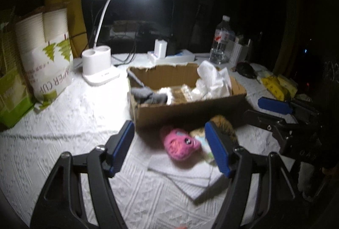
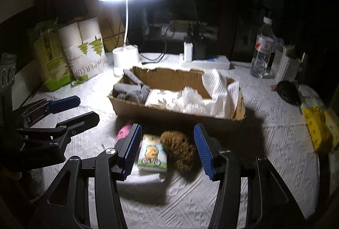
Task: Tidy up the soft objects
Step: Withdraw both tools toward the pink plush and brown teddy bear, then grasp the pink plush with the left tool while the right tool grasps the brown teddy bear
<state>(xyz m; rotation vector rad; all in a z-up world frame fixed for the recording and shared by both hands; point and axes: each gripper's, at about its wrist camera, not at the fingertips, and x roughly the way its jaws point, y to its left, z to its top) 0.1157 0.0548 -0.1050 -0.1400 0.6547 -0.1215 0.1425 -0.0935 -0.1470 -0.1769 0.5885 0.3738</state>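
Two grippers in frame, both with jaws apart and holding nothing.

Left wrist view: left gripper [image 1: 172, 145] hangs over the white tablecloth [image 1: 63, 144], jaws spread wide, just in front of the cardboard box [image 1: 186, 108]. Pink plush toy [image 1: 180, 143] lies between its blue pads [image 1: 121, 147], in front of the box's near wall, resting on a folded white cloth [image 1: 190, 178]. Brown furry toy [image 1: 224, 125] sits to the right of the pink one, partly hidden by the right pad, close to the box. Inside the box: grey knit item [image 1: 148, 95] at the left end, white towel [image 1: 211, 78] at the right end. Desk lamp [image 1: 99, 65], lit, stands behind the box to the left; paper cup bag [image 1: 48, 59] further left; water bottle [image 1: 222, 42] behind the box to the right. Right gripper [image 1: 273, 110] visible to the right of the box, jaws parted.

Right wrist view: right gripper [image 2: 168, 149] open, empty. Small tissue pack [image 2: 151, 154] with a cartoon print and the brown furry toy [image 2: 180, 148] lie side by side, touching, between its pads, in front of the box [image 2: 175, 112]. Pink plush [image 2: 125, 131] mostly hidden behind the left pad. Left gripper [image 2: 70, 110] to the left of the box, open. Yellow packet [image 2: 317, 131] well right of the box.
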